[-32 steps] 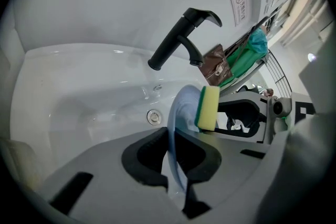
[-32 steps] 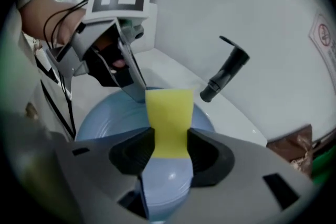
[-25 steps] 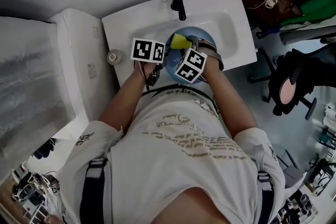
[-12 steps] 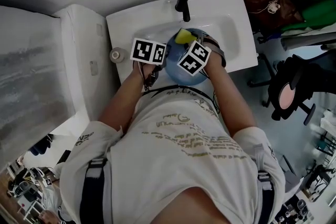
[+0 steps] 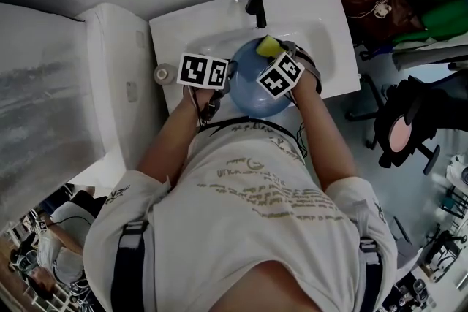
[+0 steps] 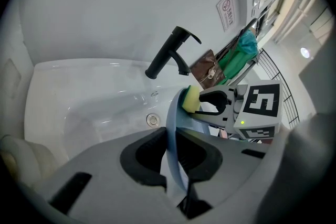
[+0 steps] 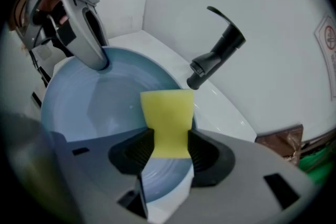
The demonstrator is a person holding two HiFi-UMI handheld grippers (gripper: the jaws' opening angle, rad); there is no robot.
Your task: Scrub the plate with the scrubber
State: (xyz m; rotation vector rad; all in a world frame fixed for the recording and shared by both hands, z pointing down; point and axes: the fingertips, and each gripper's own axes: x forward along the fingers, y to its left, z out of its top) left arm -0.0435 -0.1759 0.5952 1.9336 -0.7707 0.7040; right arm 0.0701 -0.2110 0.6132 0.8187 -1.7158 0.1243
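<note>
Right gripper was clenched on the yellow scrubber, with the scrubber's lower end hidden between the pads. The scrubber lay against the blue plate near its far rim. Left gripper was clamped on the plate's edge, seen edge-on. The plate was held tilted over the white sink, beneath the black faucet. In the head view, marker cubes covered both sets of jaws.

Yellow scrubber, pale-blue plate

The plate sits over the sink, before the faucet, scrubber on its far rim.
</note>
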